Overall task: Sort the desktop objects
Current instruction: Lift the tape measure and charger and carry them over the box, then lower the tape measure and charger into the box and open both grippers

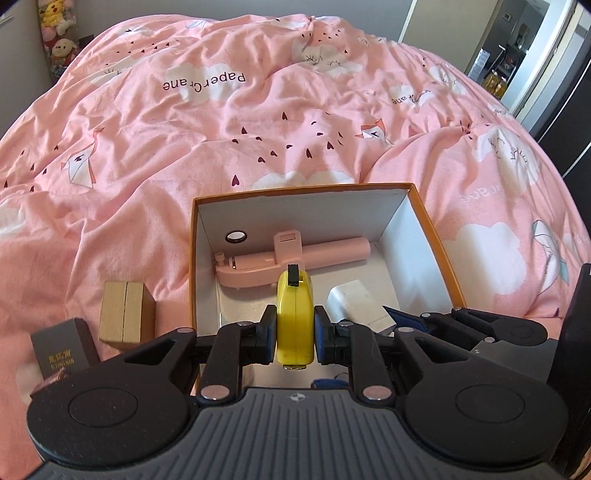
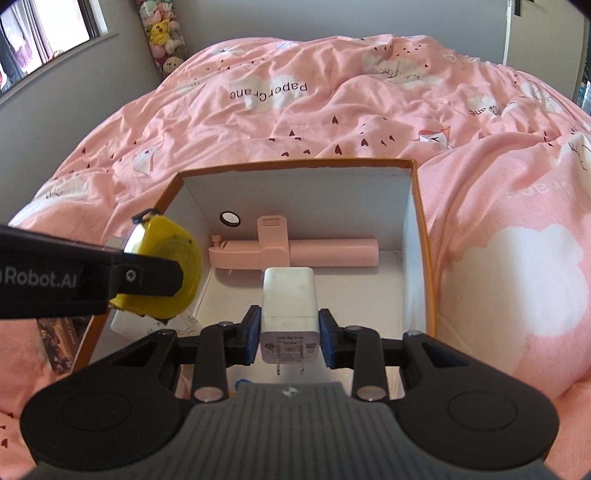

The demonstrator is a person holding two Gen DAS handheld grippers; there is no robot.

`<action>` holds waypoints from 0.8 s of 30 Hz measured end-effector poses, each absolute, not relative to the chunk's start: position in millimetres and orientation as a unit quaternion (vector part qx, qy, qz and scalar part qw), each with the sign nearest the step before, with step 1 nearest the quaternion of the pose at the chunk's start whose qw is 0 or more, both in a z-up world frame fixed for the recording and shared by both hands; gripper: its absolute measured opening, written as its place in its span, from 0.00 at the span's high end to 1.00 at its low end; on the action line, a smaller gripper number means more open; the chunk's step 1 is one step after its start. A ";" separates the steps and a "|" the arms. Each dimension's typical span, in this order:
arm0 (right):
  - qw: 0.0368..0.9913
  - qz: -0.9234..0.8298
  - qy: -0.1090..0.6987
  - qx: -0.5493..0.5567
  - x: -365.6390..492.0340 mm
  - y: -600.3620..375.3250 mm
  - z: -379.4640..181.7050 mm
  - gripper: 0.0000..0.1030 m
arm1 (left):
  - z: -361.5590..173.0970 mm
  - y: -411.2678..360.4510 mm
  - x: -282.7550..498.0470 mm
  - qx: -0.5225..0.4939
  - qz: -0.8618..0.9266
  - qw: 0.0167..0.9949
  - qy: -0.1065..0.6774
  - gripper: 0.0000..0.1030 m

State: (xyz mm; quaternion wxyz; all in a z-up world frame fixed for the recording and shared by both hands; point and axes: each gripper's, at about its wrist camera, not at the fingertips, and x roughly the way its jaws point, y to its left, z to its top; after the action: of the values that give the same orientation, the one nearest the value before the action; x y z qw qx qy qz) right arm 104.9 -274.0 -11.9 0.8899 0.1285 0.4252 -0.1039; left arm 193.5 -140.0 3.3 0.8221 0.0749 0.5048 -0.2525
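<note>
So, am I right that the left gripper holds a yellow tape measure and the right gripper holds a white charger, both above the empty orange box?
Not quite: the orange box already holds a pink selfie stick, as the right wrist view shows. The rest stands.

Home bedroom: pink quilted bed (image 1: 258,129), plush toys (image 2: 162,33) beside.

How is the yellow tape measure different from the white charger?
The tape measure is yellow and rounded; the charger is white and boxy, with two metal prongs. The left gripper grips the tape measure, the right gripper the charger. Both are held over the box.
</note>
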 end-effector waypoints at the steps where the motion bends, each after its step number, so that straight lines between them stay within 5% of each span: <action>1: 0.888 -0.102 0.430 0.126 108.5 -274.6 -14.3 0.67 | 1.3 -142.9 196.6 0.080 -0.254 0.821 0.506 0.79; 24: 0.860 -0.056 0.481 0.161 147.4 -286.8 -54.5 0.67 | -51.2 -173.6 245.9 0.171 -0.219 0.772 0.572 0.79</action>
State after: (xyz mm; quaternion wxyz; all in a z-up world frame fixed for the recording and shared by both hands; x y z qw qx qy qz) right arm 147.4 -286.8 -54.5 0.8601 0.1607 0.4809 -0.0559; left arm 245.9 -173.6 -51.2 0.7716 0.1706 0.5724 -0.2189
